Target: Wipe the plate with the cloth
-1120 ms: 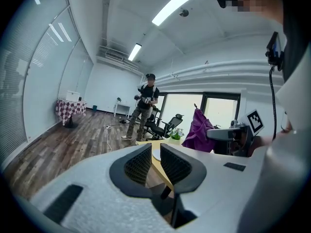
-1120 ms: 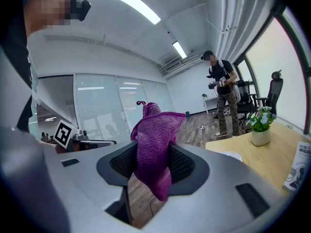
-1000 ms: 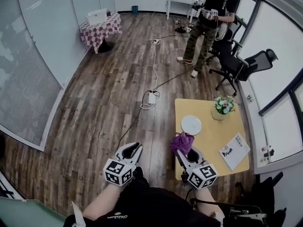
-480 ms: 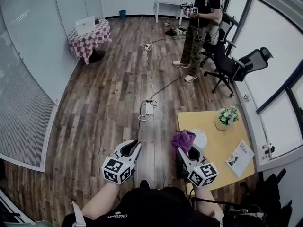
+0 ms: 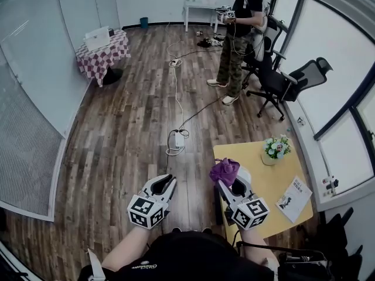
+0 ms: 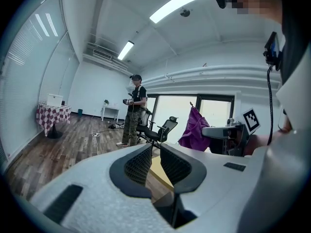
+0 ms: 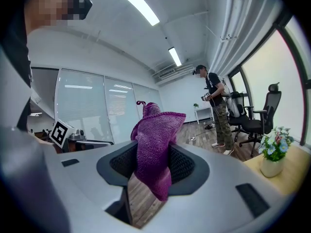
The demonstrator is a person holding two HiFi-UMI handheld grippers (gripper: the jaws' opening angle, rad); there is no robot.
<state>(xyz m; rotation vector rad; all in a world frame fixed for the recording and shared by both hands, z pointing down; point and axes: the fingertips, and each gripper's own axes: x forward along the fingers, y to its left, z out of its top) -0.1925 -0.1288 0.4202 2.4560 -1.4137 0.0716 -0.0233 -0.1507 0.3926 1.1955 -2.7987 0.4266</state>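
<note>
A purple cloth (image 5: pixel 224 170) hangs bunched between the jaws of my right gripper (image 5: pixel 229 182), which is shut on it. In the right gripper view the cloth (image 7: pixel 154 140) stands up above the pads and droops below them. The white plate (image 5: pixel 245 174) lies on the yellow table (image 5: pixel 275 183), mostly hidden behind the cloth and right gripper. My left gripper (image 5: pixel 166 184) hovers over the wooden floor left of the table, away from the plate. Its jaws stand nearly together with only a thin slit and nothing between them (image 6: pixel 153 147).
A flower pot (image 5: pixel 275 148) and a booklet (image 5: pixel 295 198) sit on the table. A person (image 5: pixel 234 37) stands at the far end beside black office chairs (image 5: pixel 281 81). A power strip with cables (image 5: pixel 176 138) lies on the floor. A checkered table (image 5: pixel 101 51) stands far left.
My right gripper with the cloth has closed in on the plate, which was in full view beyond it and is now mostly covered. The left gripper kept its place and stayed shut.
</note>
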